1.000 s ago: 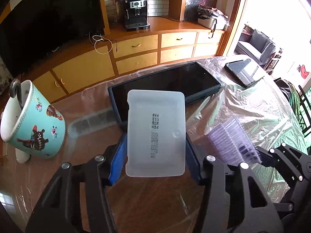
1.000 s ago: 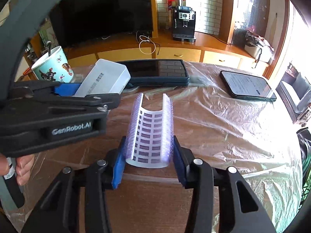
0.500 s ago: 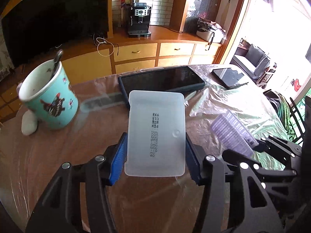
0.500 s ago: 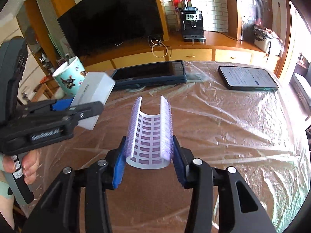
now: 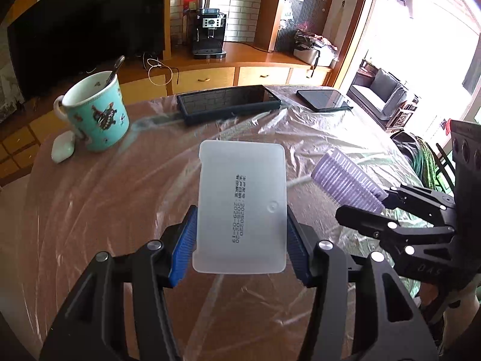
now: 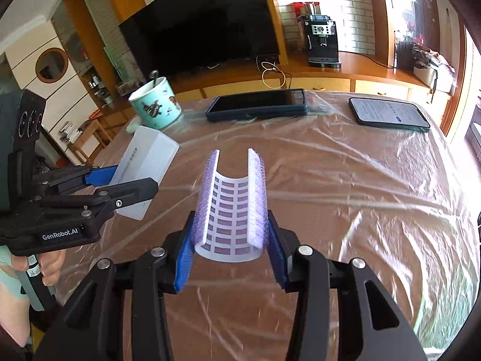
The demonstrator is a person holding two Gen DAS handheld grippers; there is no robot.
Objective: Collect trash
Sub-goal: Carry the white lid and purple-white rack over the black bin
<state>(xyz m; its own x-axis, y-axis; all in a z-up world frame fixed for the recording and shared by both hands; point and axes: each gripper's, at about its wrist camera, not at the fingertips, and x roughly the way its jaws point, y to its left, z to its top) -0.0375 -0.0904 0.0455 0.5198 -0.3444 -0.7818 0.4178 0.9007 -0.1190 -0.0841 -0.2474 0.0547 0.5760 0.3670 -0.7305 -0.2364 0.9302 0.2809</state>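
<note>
Two pieces of trash are already picked up above the plastic-covered round table (image 5: 99, 198): the left gripper (image 5: 240, 237) clamps a frosted white rectangular plastic tray (image 5: 240, 213), the right gripper (image 6: 230, 240), at its 3 o'clock, clamps a curved purple-patterned plastic strip (image 6: 233, 207), and no bin is visible yet.
</note>
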